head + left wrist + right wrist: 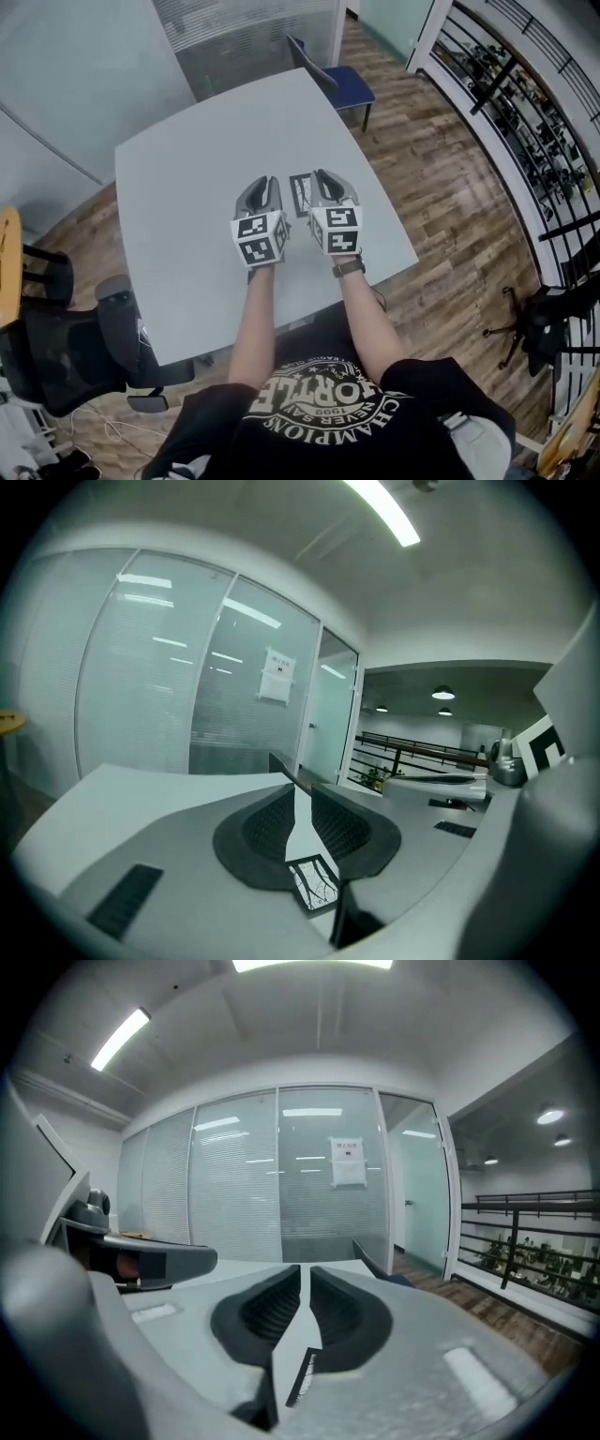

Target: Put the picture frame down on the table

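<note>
My left gripper (268,185) and right gripper (324,178), jaws closed together on nothing, hover side by side over the table (187,169), towards its front edge. The picture frame (301,195) lies between them, apparently flat already; I should lift away straight, without nudging it

Only print we can actually read is on the person's black T-shirt (323,412), upside down: "CHAMPIONS", "NEVER SAY", "1999". The taped-up notice (348,1162) is too small for us.
</note>
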A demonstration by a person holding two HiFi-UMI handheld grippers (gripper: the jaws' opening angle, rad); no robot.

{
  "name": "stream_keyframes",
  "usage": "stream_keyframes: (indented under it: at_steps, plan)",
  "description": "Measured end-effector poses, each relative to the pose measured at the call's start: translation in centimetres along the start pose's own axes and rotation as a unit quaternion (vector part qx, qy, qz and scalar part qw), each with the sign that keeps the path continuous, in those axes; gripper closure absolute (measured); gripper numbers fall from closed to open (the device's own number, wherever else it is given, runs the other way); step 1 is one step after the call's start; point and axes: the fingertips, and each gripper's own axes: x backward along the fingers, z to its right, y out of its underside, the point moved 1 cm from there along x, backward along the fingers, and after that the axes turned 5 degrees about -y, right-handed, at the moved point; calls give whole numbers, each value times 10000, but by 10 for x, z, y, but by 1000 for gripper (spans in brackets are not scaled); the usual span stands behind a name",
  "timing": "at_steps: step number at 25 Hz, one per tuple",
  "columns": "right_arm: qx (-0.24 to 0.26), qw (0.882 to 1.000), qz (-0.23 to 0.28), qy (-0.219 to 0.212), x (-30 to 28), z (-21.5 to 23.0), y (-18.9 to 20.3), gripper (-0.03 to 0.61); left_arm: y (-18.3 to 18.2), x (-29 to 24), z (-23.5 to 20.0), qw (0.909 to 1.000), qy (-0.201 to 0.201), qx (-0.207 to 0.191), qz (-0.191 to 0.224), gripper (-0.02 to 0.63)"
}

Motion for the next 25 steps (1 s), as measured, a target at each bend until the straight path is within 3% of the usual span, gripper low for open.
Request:
stream_keyframes:
  at_steps: [6,18,25]
  plan:
    - [200,9986,480,128,47,-33,-29,580,-28,61,6,9983,-20,-291,510,585]
    - [366,9939,992,319,86,-57,-53,580,-33,100,-4,9961,-10,-270,838,606]
    - [588,9937,884,365,89,-83,-47,580,-26,116,-10,9966,59,-306,765,606]
